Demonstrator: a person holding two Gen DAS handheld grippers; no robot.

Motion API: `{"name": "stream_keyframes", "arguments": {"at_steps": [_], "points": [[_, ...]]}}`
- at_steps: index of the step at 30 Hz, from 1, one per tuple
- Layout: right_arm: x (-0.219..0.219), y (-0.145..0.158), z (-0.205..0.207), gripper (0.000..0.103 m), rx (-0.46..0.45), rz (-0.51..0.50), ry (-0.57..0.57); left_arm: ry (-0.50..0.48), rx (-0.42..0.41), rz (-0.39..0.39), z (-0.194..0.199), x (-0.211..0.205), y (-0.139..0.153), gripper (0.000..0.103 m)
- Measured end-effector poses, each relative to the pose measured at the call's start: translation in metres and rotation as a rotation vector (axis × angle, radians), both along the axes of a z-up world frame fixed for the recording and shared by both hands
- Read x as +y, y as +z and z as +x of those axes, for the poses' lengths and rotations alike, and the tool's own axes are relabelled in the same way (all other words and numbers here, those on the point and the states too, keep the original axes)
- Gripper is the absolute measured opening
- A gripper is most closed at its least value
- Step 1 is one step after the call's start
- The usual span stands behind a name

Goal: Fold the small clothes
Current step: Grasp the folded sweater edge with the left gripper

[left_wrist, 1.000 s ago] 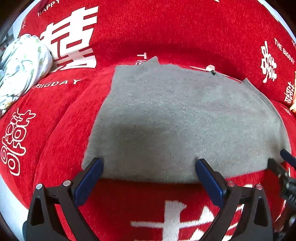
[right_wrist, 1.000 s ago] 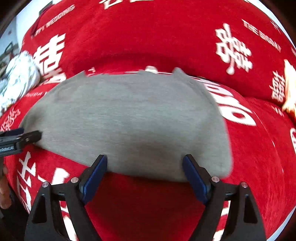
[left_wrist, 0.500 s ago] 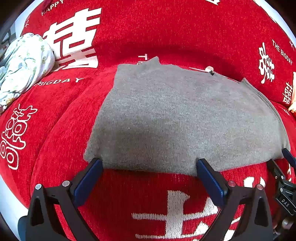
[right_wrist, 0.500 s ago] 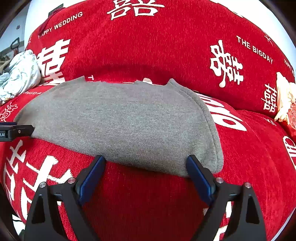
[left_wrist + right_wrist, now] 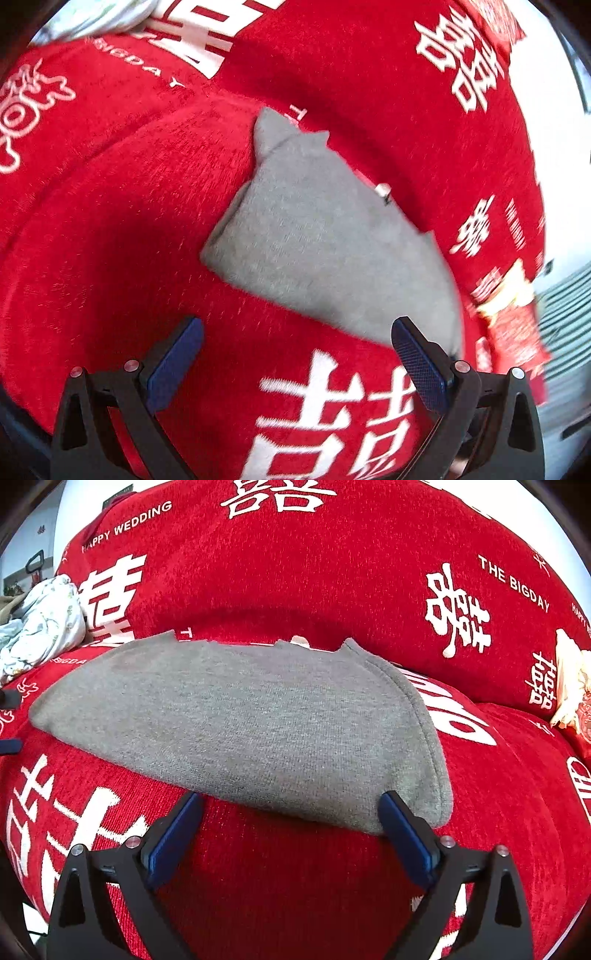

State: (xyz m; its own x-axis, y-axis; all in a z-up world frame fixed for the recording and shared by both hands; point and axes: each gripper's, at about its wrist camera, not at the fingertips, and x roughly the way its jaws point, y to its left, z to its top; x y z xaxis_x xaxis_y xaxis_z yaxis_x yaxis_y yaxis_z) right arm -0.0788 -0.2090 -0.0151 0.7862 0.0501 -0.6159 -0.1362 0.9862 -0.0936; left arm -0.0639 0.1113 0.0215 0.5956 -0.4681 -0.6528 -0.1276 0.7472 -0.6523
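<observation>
Two grippers stand near the front edge of a red sofa, both with jaws spread and nothing between them. The right gripper (image 5: 291,816) has just been opening, its tips at the near hem of the grey garment (image 5: 258,723) without pinching it. The left gripper (image 5: 295,354) is tilted, off to the garment's (image 5: 325,251) left end, over bare cushion. The garment lies flat on the seat cushion (image 5: 517,812), already doubled over by the look of it. It seems a soft, light knit that will drape and slide little on the plush cover; I would take it by a near corner or hem. Behind, the backrest (image 5: 314,561) carries white wedding lettering, and a pale crumpled cloth (image 5: 40,627) sits at the far left.
</observation>
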Motion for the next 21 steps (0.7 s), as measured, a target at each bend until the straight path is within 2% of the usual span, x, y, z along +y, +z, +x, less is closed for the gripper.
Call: {"name": "stream_keyframes", "arguments": {"at_steps": [5, 7, 8, 9, 10, 12, 15, 18, 21], "points": [[0.004, 0.004, 0.005, 0.100, 0.045, 0.007, -0.020, -0.003, -0.037, -0.066, 0.026, 0.000, -0.003, 0.101], [0.010, 0.009, 0.008, 0.100, 0.084, 0.008, -0.024, -0.007, -0.044, -0.113, 0.038, 0.002, -0.006, 0.082], [0.013, 0.013, 0.008, 0.100, 0.104, 0.019, -0.016, -0.016, -0.029, -0.137, 0.044, 0.003, -0.011, 0.064], [0.016, 0.018, 0.008, 0.100, 0.109, 0.036, -0.005, -0.017, -0.019, -0.156, 0.050, 0.003, -0.017, 0.054], [0.018, 0.025, 0.006, 0.100, 0.101, 0.053, 0.004, -0.013, -0.023, -0.161, 0.053, 0.004, -0.018, 0.049], [0.025, 0.042, 0.006, 0.100, 0.078, 0.074, 0.018, -0.010, -0.027, -0.169, 0.058, 0.008, -0.021, 0.032], [0.035, 0.062, 0.019, 0.100, 0.074, 0.134, 0.042, 0.010, -0.037, -0.207, 0.064, 0.018, -0.028, 0.020], [0.060, 0.072, 0.059, 0.100, 0.152, 0.202, 0.088, 0.020, -0.058, -0.250, 0.070, 0.024, -0.034, 0.014], [0.102, 0.071, 0.100, 0.100, 0.236, 0.201, 0.144, 0.008, -0.063, -0.206, 0.073, 0.020, -0.031, 0.014]]}}
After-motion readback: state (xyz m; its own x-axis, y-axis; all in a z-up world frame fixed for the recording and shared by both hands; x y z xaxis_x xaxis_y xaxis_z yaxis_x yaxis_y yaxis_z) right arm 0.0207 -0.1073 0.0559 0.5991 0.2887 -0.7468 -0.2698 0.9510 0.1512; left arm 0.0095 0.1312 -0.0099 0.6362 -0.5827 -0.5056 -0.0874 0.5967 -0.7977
